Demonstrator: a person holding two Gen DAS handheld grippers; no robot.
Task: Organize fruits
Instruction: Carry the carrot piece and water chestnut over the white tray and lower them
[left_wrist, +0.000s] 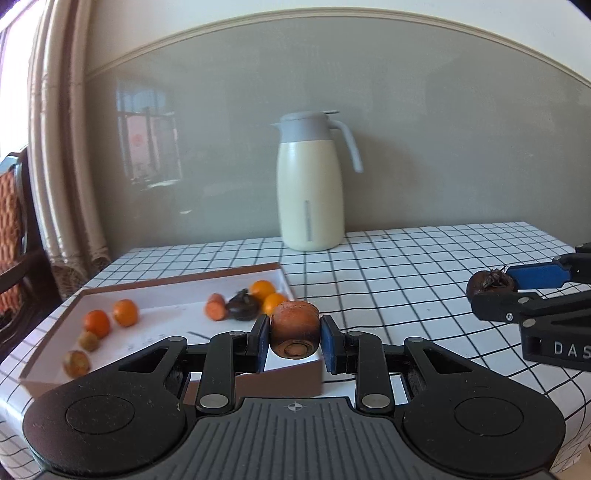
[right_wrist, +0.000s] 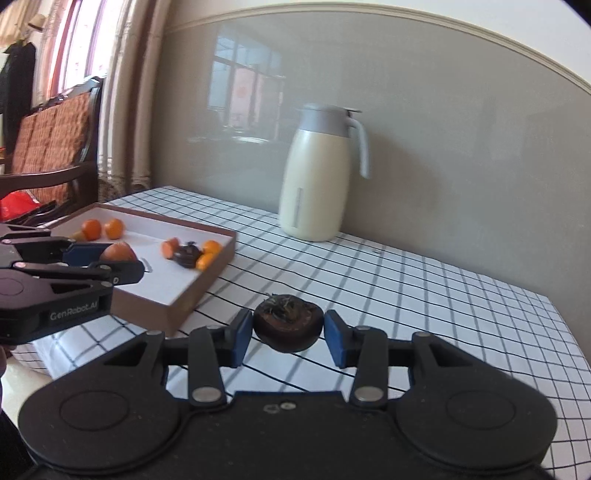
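Above the near edge of the shallow brown cardboard tray with a white floor (left_wrist: 177, 282), the left gripper (left_wrist: 294, 338) has its blue-padded fingers (left_wrist: 263, 341) clamped on a stubby orange-brown fruit (left_wrist: 294, 325). Over the black-gridded white tabletop (right_wrist: 424, 280), right of the tray, the right gripper (right_wrist: 289, 332) pinches a dark brown round fruit (right_wrist: 287, 326). Small orange fruits (left_wrist: 125, 312) lie in the tray.

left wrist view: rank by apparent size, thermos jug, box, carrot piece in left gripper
1. box, widest
2. thermos jug
3. carrot piece, smallest, though nearness to the camera inflates it
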